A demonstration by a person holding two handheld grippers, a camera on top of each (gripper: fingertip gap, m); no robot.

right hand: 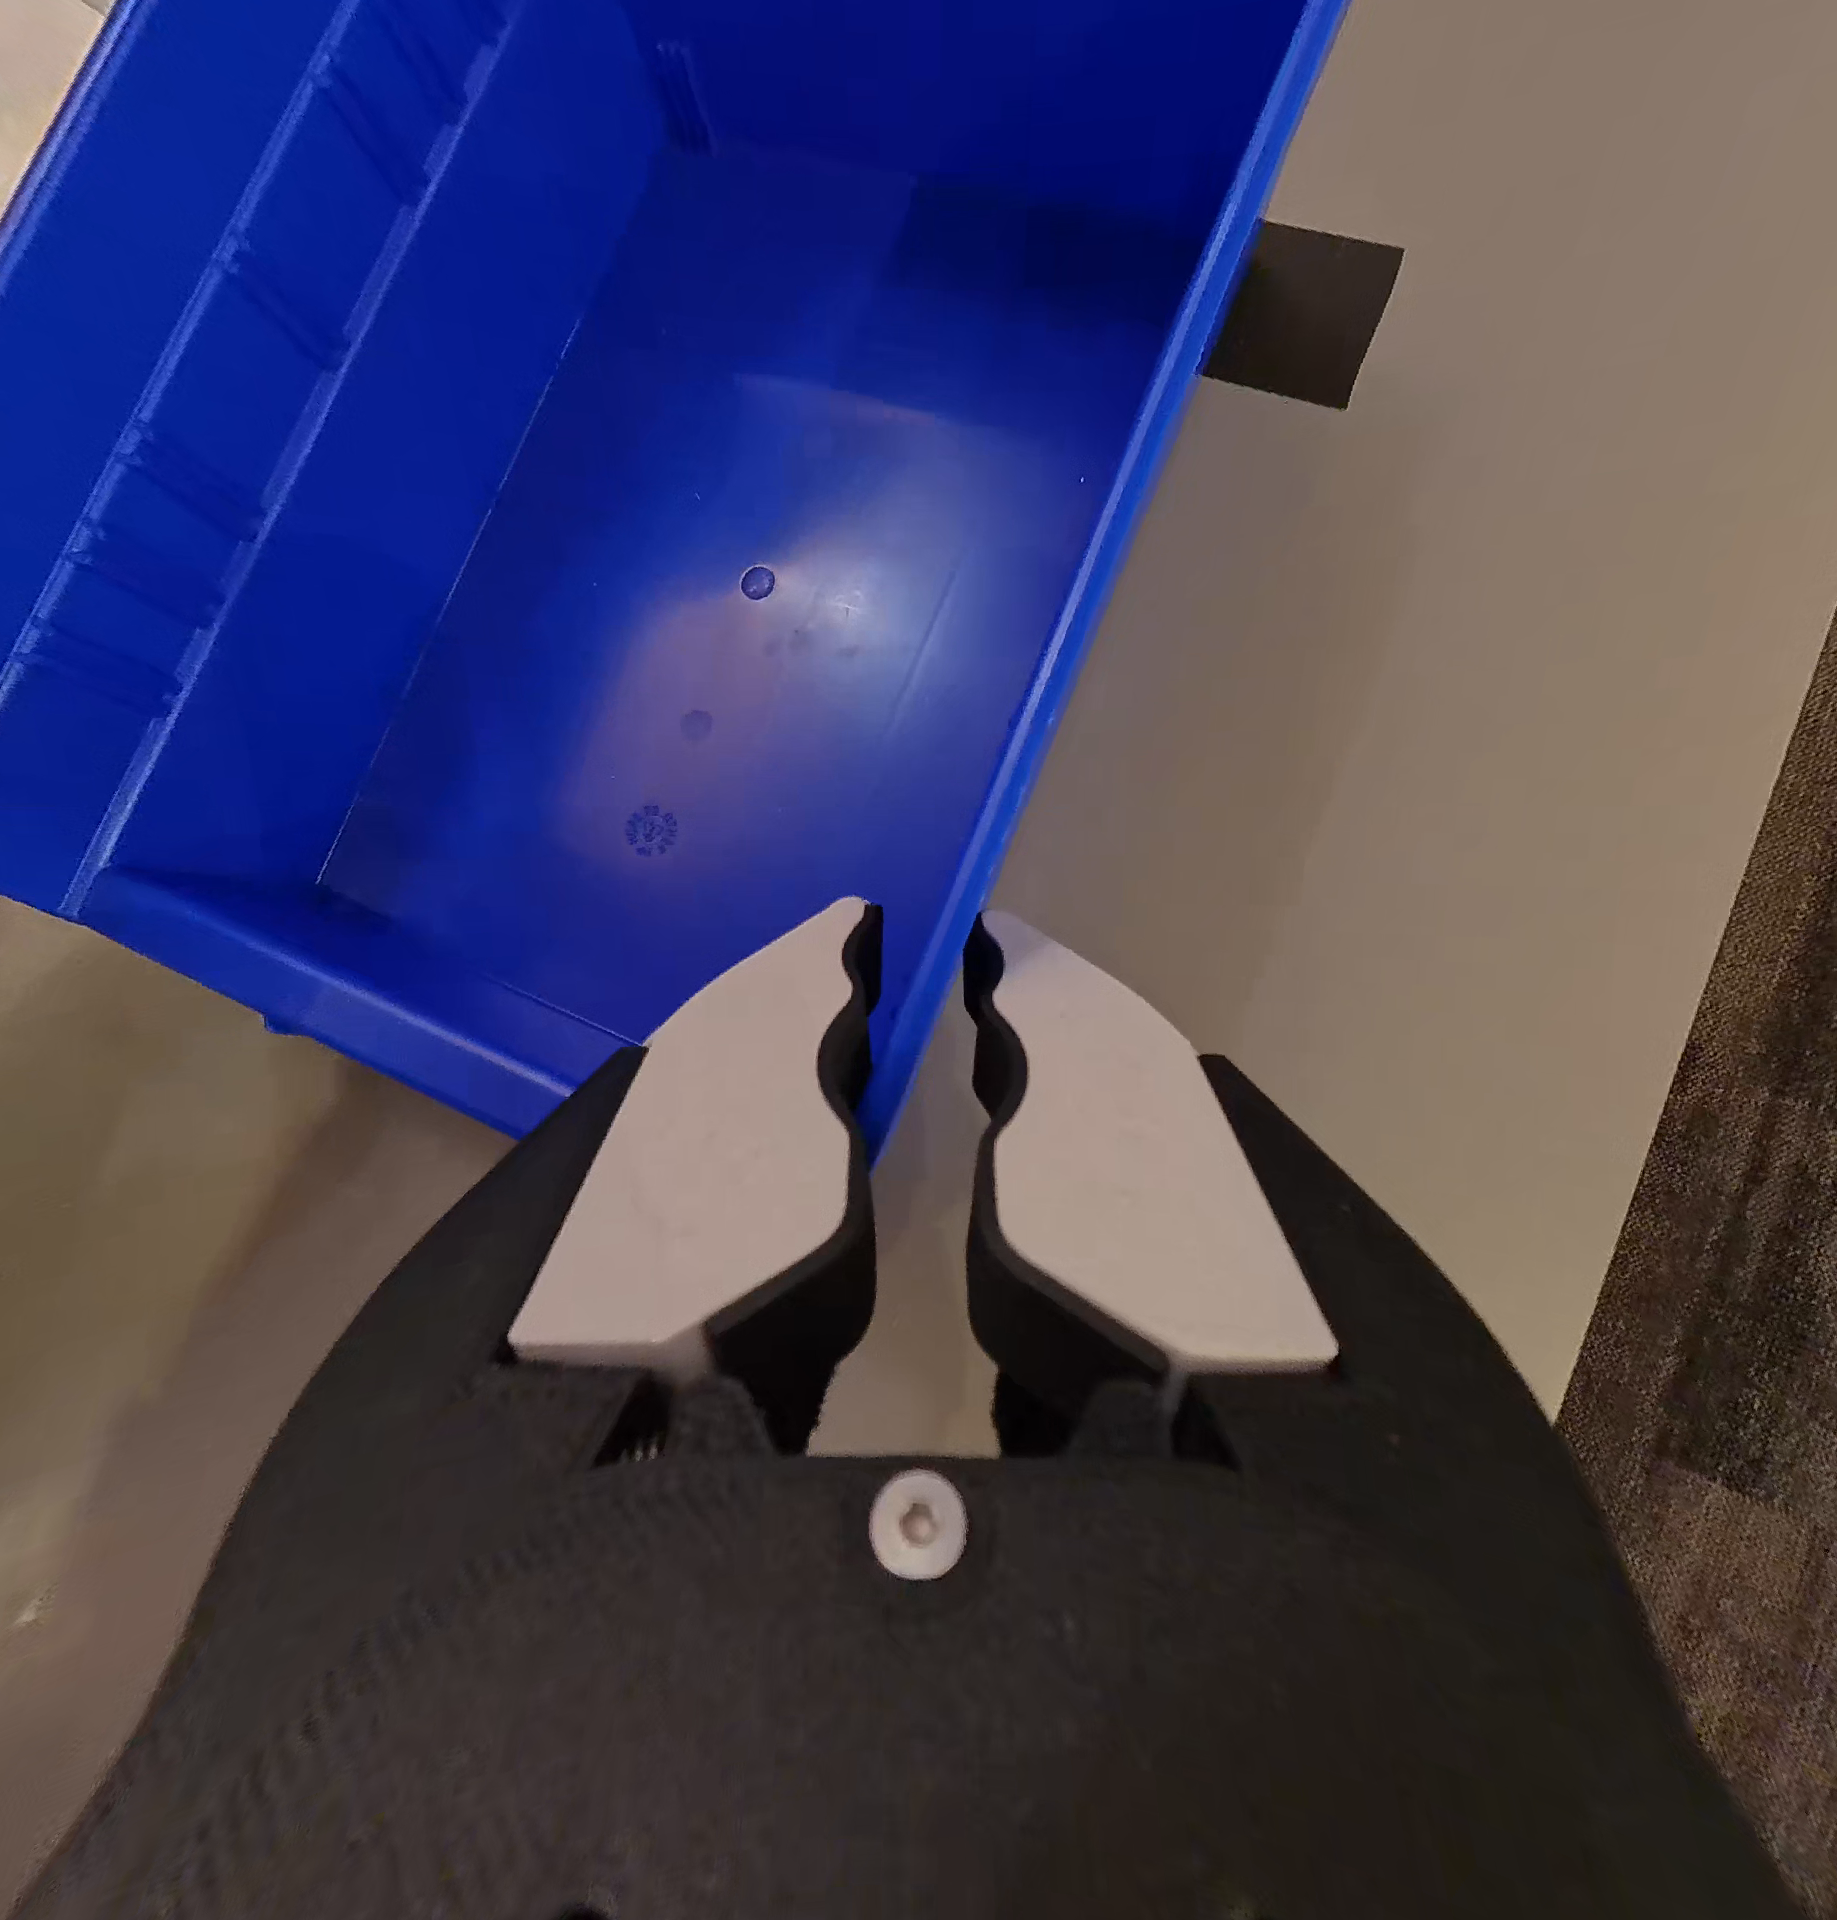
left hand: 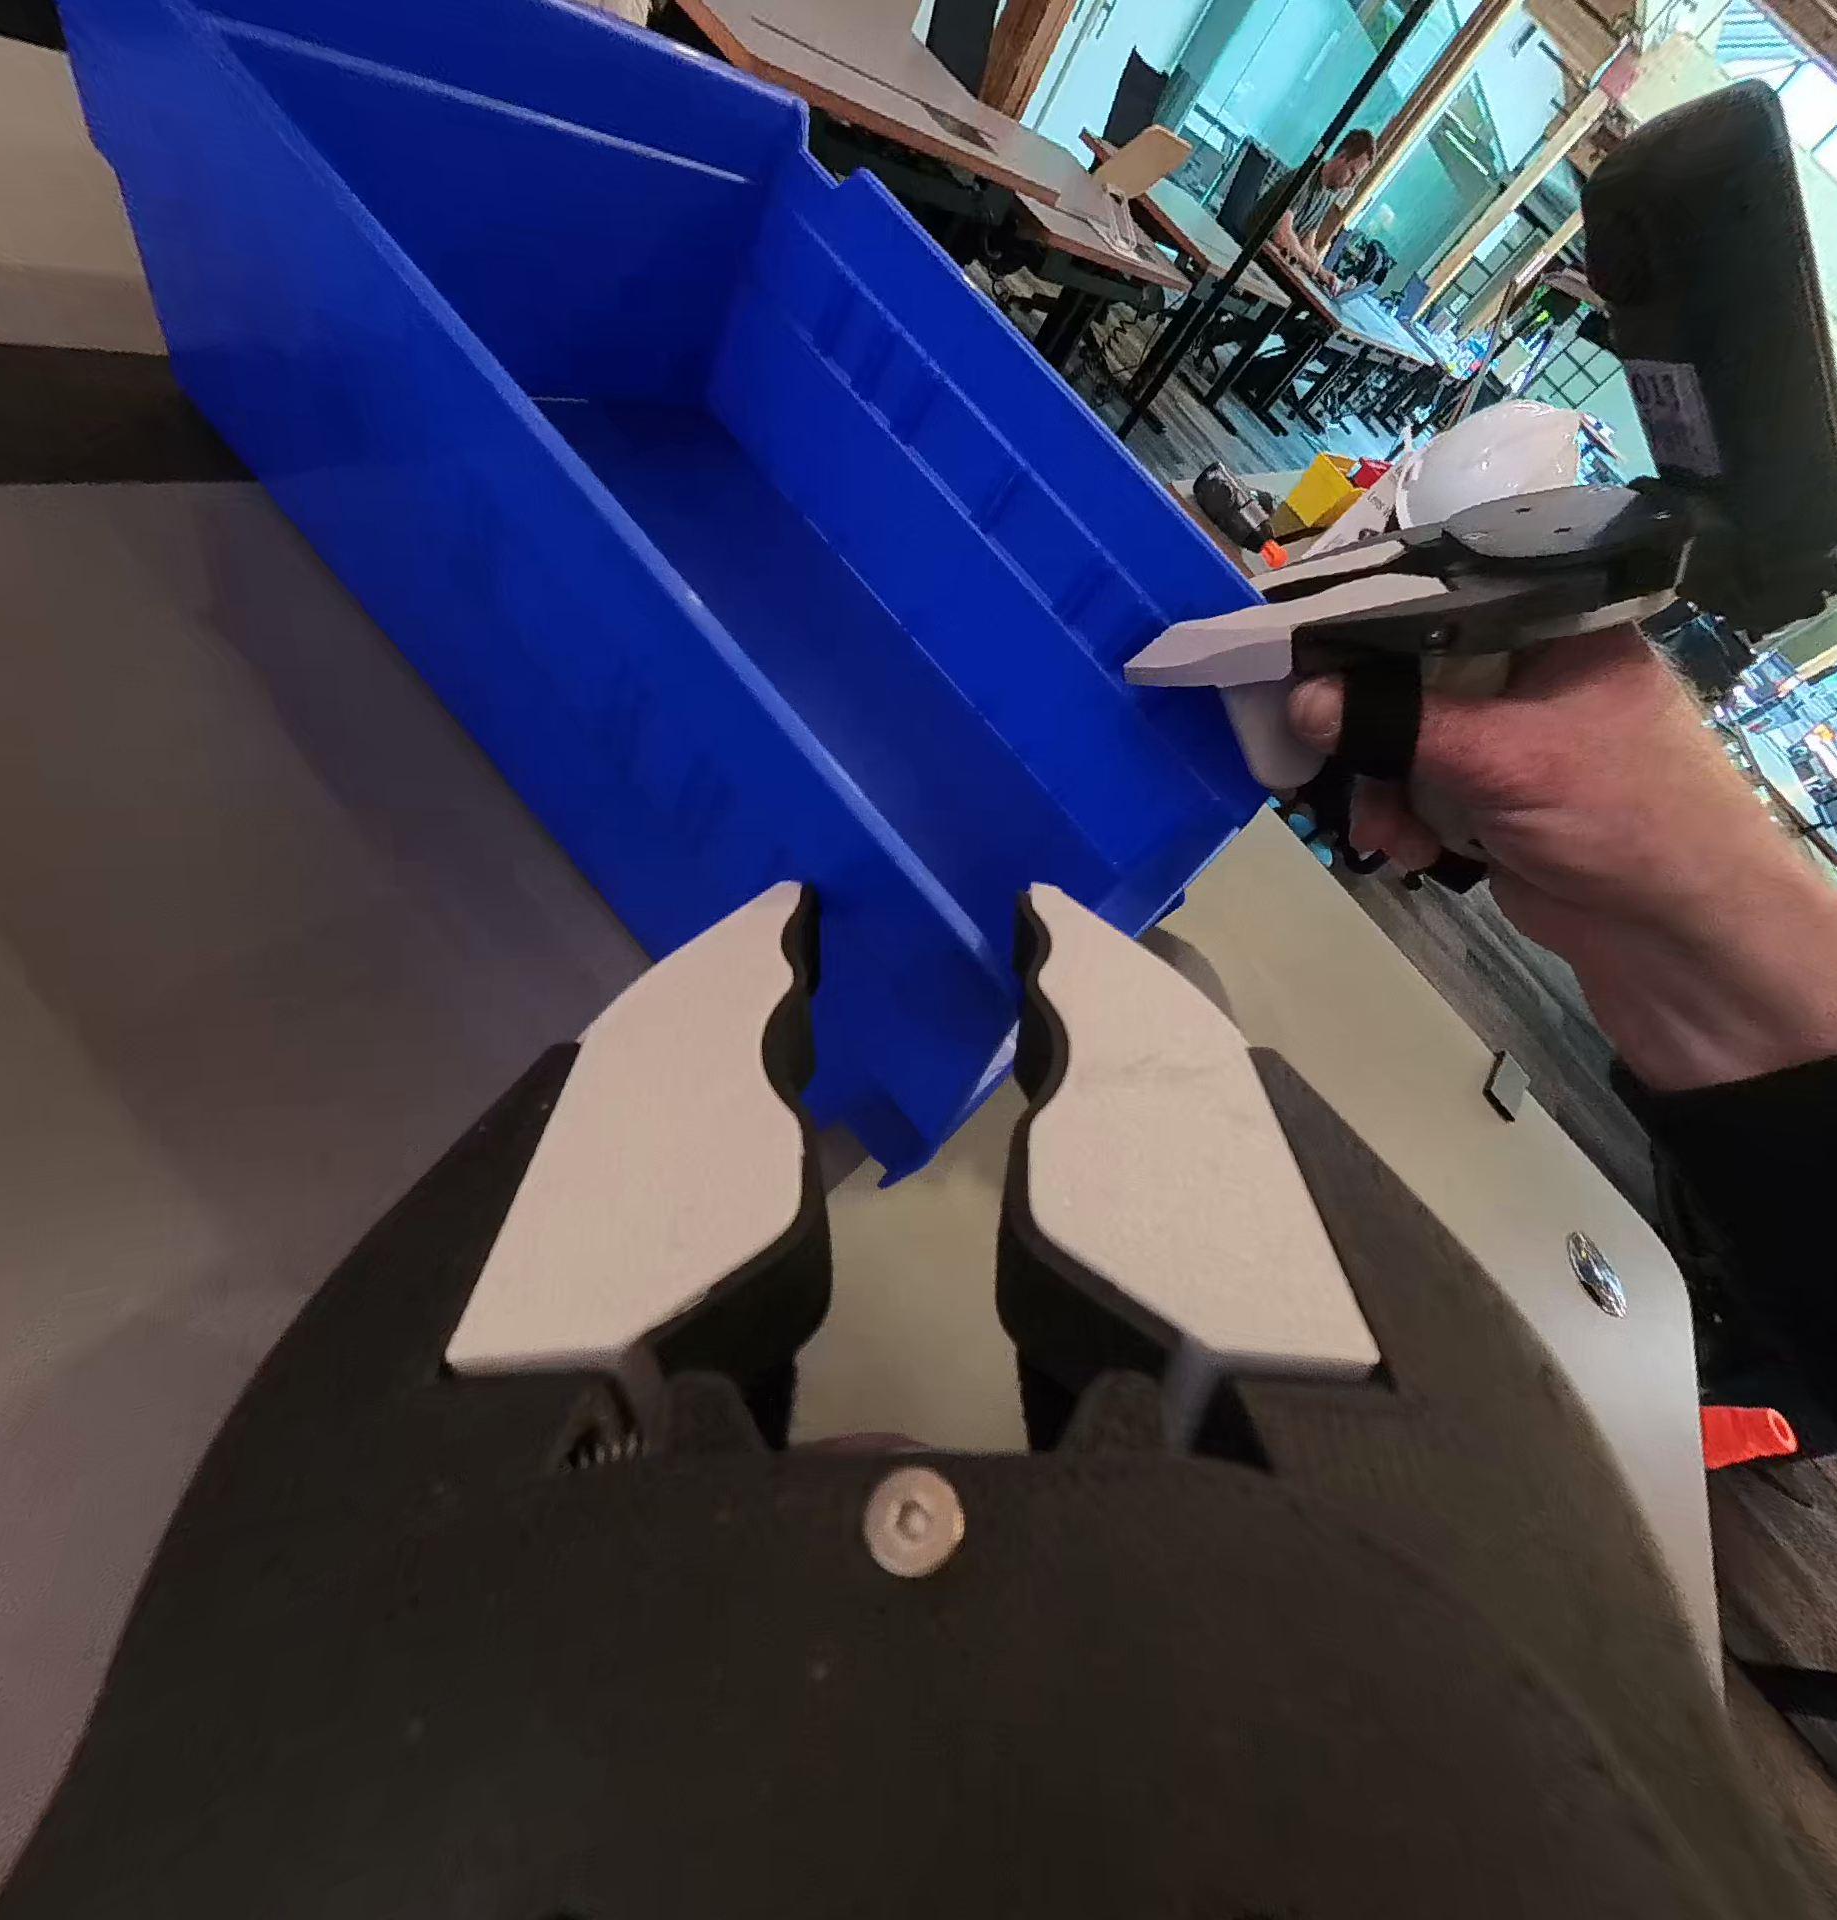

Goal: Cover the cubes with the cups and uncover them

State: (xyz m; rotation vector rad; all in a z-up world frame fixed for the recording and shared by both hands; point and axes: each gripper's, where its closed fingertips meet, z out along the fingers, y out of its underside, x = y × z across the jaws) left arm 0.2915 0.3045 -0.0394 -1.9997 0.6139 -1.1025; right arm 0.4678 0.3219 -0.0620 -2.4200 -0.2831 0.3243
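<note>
An empty blue plastic bin (left hand: pixel 602 499) stands on the beige table; no cubes or cups show in either view. My left gripper (left hand: pixel 914 904) straddles the bin's wall at its near corner, with both pads against the blue plastic. My right gripper (right hand: pixel 922 914) straddles another wall of the bin (right hand: pixel 685 520) near a corner, the thin wall pinched between its pads. In the left wrist view the right gripper (left hand: pixel 1205 634), held by a hand, sits at the bin's far right corner with one finger inside the wall and one outside.
The beige table (left hand: pixel 166 935) ends close to the right, with dark carpet (right hand: pixel 1724 935) below. A black tape strip (right hand: pixel 1309 312) lies on the table beside the bin. Desks, a yellow box (left hand: pixel 1319 488) and a seated person (left hand: pixel 1329 197) are far behind.
</note>
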